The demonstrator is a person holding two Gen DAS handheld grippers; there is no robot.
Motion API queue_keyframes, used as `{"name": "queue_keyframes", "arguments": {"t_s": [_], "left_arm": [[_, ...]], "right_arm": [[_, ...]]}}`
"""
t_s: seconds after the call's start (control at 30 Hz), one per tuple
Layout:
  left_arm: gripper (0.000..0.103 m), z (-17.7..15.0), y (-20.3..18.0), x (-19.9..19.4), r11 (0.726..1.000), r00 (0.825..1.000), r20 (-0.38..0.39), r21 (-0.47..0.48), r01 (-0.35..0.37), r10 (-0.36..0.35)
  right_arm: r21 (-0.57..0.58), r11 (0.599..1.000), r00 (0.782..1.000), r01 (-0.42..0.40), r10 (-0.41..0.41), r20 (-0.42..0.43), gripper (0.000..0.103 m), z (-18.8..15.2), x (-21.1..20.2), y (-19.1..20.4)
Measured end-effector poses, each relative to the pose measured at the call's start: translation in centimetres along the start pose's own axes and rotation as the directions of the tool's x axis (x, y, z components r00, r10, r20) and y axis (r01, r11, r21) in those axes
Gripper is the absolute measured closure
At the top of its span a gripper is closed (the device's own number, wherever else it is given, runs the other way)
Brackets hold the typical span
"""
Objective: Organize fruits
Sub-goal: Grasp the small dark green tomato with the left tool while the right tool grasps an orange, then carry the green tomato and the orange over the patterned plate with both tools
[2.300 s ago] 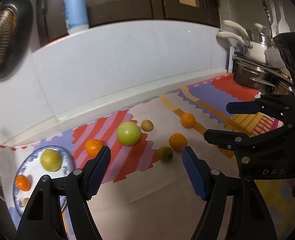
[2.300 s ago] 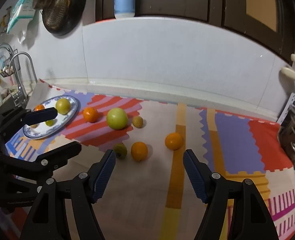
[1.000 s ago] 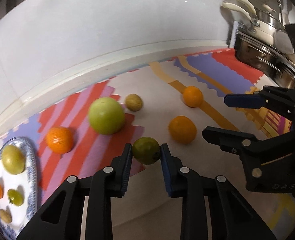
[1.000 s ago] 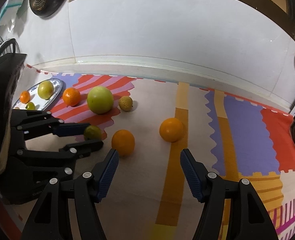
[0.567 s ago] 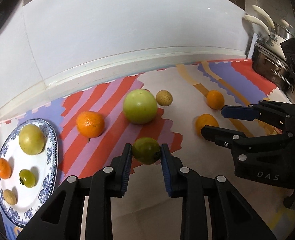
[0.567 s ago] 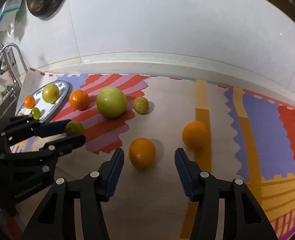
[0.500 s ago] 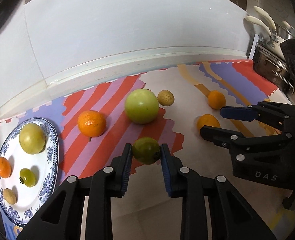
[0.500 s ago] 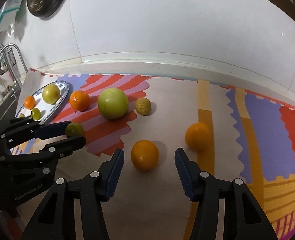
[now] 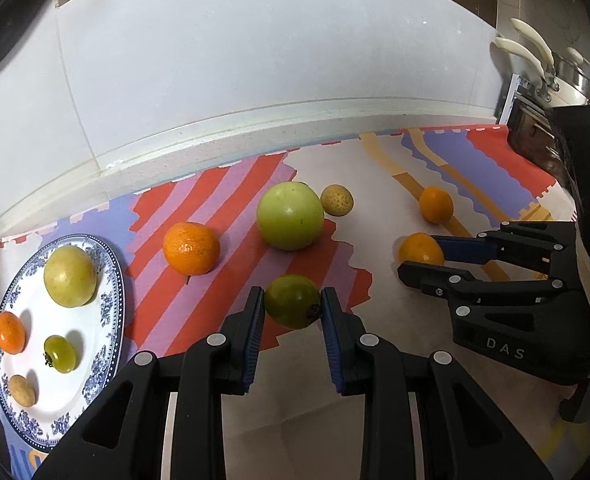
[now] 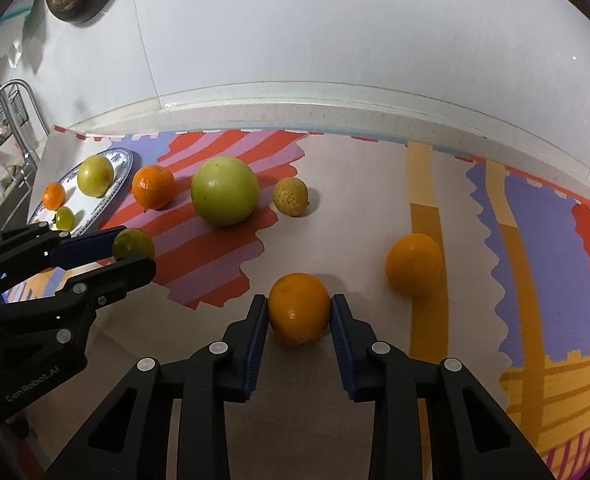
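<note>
Both grippers on fruit now. Step in hand, as I read it: lift both pieces and carry them to the plate [image 9: 113, 280], which sits at lower left of the left wrist view w/ four small fruits already on it.

How to do it well: lift straight up first so neither round fruit rolls out of the pads, keep the squeeze steady, not harder. The two grippers sit close together, so raise the left gripper [image 9: 291, 316] first or fan them apart to avoid a knock. Plate is getting full; aim for the bare white patch, set down low, don't drop.

Left gripper: closed on the small green fruit [image 9: 293, 306], pads pressing both sides, centre-bottom of its view. The fruit looks to sit over the red-striped part of the mat [image 9: 335, 380]; can't tell if it's clear of the surface yet.

Right gripper [image 10: 299, 320]: jaws have just been closing, and now the pads touch both sides of the orange [image 10: 299, 308], bottom centre of the right wrist view. Looks like it's still resting on the mat.

Still loose on the table: big green fruit [image 9: 289, 216], a mandarin [image 9: 191, 247], a speckled yellow fruit [image 9: 336, 199], another orange [image 10: 413, 264] at centre right.
</note>
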State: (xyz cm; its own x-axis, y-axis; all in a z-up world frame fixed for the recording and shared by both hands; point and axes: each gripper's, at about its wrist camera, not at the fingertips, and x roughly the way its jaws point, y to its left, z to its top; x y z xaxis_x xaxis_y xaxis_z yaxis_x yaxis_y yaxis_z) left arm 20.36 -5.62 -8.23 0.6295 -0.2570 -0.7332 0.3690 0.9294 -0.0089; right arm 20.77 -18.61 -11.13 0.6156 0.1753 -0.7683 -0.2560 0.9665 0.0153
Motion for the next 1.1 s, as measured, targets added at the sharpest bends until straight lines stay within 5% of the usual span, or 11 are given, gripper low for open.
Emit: {"name": "queue_keyframes", "arguments": {"t_s": [0.67, 1.1], "left_arm": [[0.074, -1.7, 1.2, -6.1, 0.996, 0.995, 0.094, -0.084, -0.033, 0.041], [0.074, -2.7, 3.7, -13.0, 0.984, 0.969, 0.206, -0.14, -0.111, 0.139]], "right_arm": [[-0.036, 0.999, 0.993, -0.041, 0.045, 0.114, 0.07, 0.9, -5.8, 3.8], [-0.095, 0.993, 0.975, -0.077, 0.095, 0.202, 0.07, 1.6, -10.3, 8.4]]}}
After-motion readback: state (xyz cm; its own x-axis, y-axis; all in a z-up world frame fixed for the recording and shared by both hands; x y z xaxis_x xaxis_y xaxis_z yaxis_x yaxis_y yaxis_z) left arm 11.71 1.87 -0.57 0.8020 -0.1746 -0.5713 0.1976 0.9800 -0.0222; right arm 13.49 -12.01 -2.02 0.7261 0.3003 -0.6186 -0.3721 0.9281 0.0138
